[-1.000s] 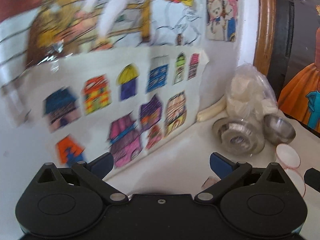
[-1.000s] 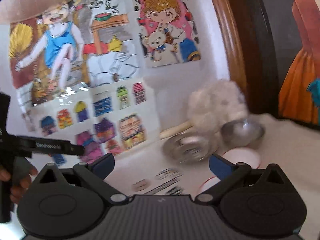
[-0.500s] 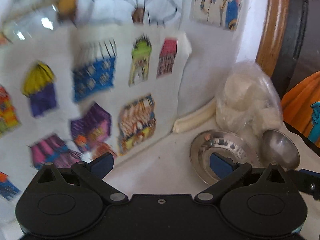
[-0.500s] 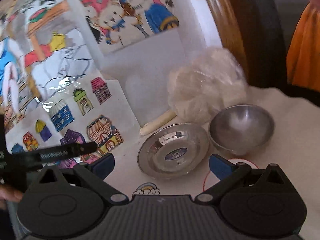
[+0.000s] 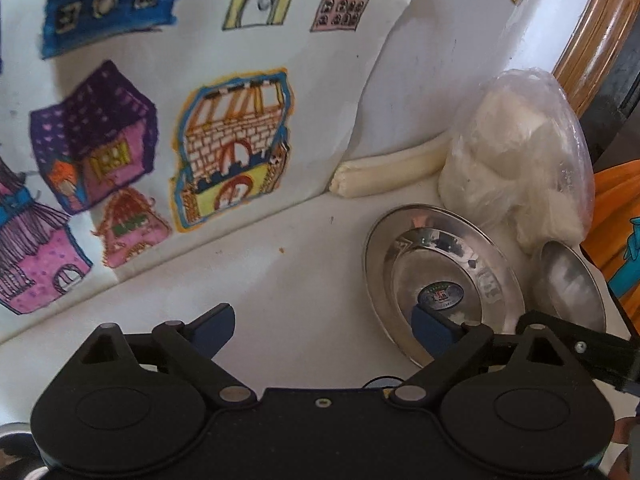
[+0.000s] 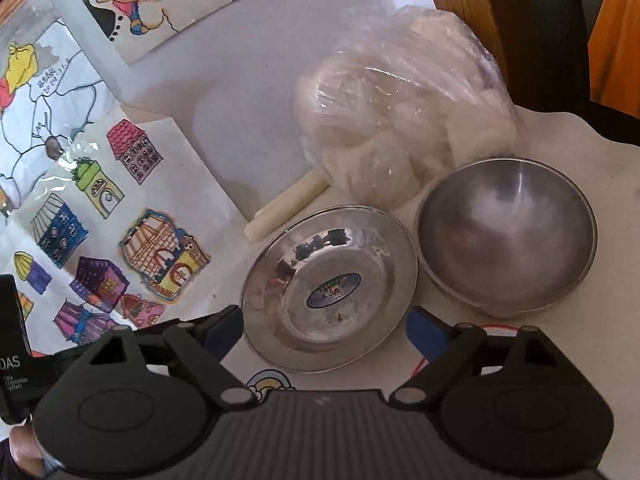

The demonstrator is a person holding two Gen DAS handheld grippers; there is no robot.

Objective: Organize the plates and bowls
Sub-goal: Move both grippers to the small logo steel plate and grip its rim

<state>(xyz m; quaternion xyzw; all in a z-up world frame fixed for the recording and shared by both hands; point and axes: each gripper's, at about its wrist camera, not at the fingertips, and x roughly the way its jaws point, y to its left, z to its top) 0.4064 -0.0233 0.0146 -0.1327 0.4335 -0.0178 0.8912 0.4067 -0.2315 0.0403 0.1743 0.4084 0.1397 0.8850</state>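
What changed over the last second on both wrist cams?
Both grippers came in and down toward the steel plate and steel bowl, which now fill far more of each view. The right gripper now brackets the plate's near rim, jaws closing, pads not yet touching. The left gripper has one finger over the plate's edge, jaws closing, nothing gripped. Plate, bowl, plastic bag and white roll haven't moved.
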